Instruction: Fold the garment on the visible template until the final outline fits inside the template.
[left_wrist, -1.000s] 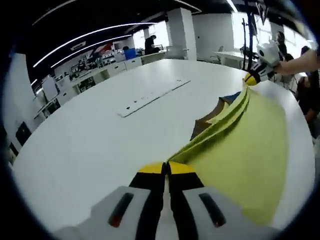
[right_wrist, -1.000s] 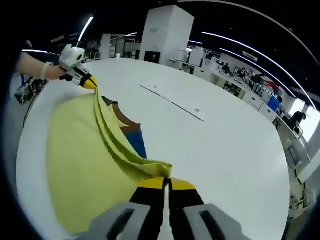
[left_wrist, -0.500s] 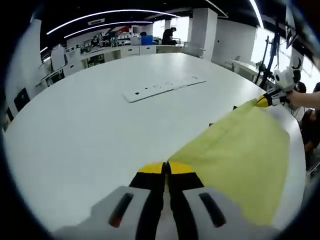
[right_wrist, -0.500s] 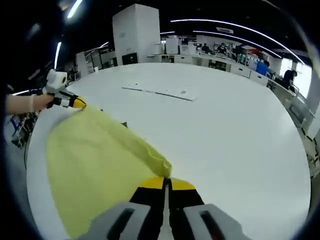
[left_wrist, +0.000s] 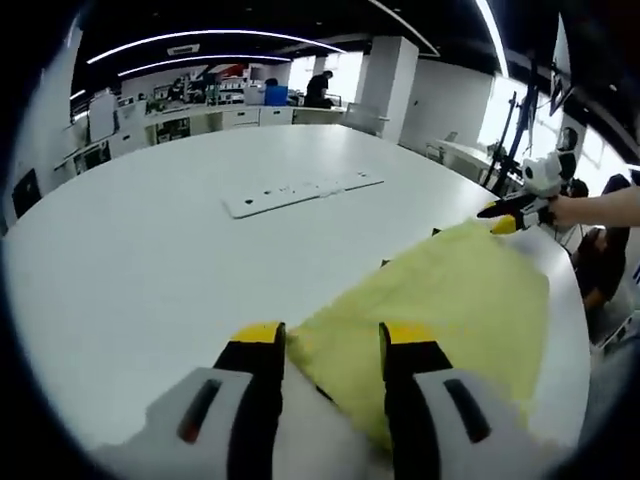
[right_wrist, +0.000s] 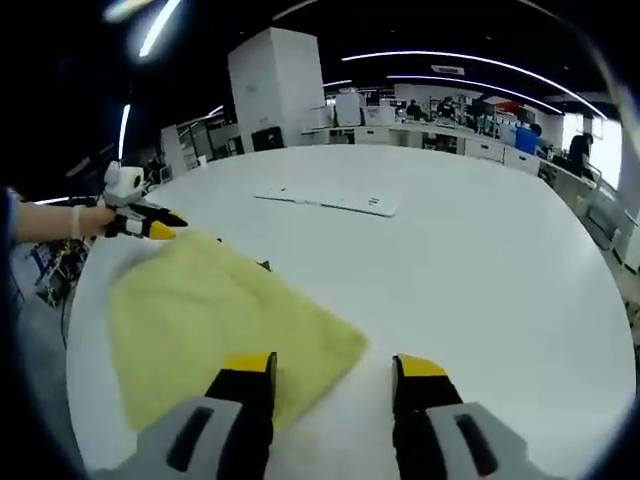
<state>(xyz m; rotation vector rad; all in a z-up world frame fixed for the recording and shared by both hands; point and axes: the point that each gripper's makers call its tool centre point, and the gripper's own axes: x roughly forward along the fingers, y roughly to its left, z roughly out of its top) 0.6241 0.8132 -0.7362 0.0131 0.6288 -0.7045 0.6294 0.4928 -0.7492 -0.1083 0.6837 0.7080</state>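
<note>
The place was a large open-plan lab or office floor. A very wide, round-edged white bench (left_wrist: 150, 250) filled the foreground, with a long flat white strip (right_wrist: 325, 201) lying on it, and beyond it ran rows of white desks and cabinets (left_wrist: 215, 115) loaded with equipment. A broad square white pillar (right_wrist: 275, 85) rose to a dark ceiling crossed by long white light strips (left_wrist: 200, 42), with bright windows (left_wrist: 500, 95) along one side.

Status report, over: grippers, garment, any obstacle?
Left gripper open, right gripper open. Yellow garment lies flat on white table, released. White strip lies beyond, apart from it.
</note>
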